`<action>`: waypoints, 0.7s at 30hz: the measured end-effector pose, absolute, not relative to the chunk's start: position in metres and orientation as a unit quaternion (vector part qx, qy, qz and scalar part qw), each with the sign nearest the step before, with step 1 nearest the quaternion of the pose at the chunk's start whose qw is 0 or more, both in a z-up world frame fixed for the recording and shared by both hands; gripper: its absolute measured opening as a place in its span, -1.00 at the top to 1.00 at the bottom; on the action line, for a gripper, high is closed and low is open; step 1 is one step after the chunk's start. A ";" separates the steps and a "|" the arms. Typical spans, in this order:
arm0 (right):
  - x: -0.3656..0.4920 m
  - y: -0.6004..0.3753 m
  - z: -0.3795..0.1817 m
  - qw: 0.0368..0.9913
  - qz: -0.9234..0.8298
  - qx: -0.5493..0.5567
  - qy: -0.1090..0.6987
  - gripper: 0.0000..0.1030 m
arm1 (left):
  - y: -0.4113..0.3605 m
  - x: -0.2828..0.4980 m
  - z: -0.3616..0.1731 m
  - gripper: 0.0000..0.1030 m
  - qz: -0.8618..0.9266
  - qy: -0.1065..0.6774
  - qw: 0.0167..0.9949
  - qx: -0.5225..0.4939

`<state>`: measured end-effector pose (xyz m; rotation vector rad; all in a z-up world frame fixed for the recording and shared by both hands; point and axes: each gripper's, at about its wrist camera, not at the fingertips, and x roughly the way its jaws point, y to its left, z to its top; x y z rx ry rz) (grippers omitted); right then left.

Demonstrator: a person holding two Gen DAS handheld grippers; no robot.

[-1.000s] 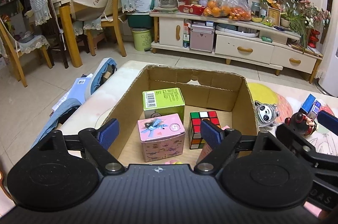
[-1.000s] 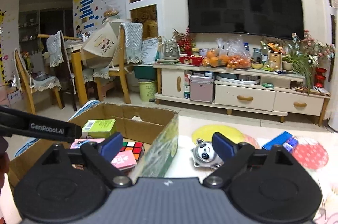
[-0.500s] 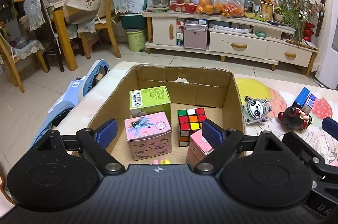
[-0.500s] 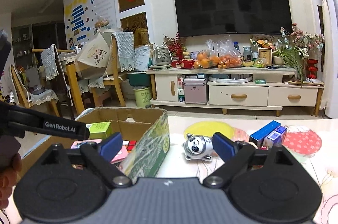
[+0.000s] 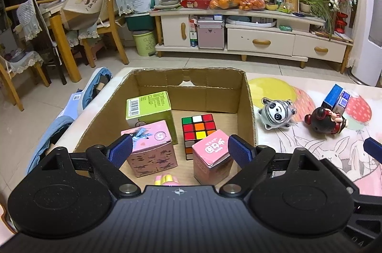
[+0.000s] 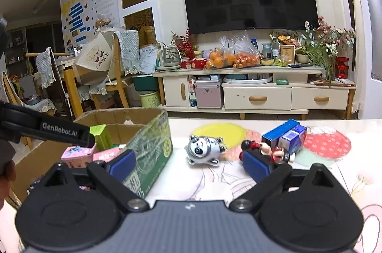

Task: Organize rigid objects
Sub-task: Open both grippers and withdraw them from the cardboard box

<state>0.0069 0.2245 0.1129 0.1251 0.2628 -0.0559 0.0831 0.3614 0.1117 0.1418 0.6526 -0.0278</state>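
Observation:
An open cardboard box [image 5: 248, 107] sits on the table and holds a green box [image 5: 149, 107], a pink box with a bow [image 5: 152, 148], a Rubik's cube [image 5: 198, 131] and a smaller pink box [image 5: 212, 162]. My left gripper [image 5: 180, 151] is open and empty above the box's near side. On the table right of the box lie a panda toy [image 6: 205, 150], a red and black doll [image 6: 269, 151] and a blue box [image 6: 285, 137]. My right gripper [image 6: 188, 164] is open and empty, just short of the panda toy and doll.
The cardboard box [image 6: 148, 148] stands left of my right gripper. The table has a cartoon cloth [image 5: 310, 148]. Beyond the table's far edge are a TV cabinet [image 6: 257, 95] and wooden chairs [image 5: 107, 21]. The left gripper's arm [image 6: 45, 131] crosses the right wrist view's left side.
Both grippers have pulled back and risen a little. The smaller pink box and more of the table's toys have come into view. Both stay open and empty.

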 end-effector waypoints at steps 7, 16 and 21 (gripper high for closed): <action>0.004 0.210 0.104 0.987 -0.027 0.076 0.142 -0.93 | 0.360 0.082 0.111 -1.00 -0.020 0.320 0.944 0.082; 0.000 0.186 0.091 0.983 -0.042 0.098 0.147 -0.95 | 0.357 0.078 0.107 -1.00 -0.032 0.317 0.942 0.106; 0.000 0.173 0.085 0.981 -0.050 0.106 0.152 -0.95 | 0.357 0.076 0.107 -1.00 -0.038 0.311 0.942 0.116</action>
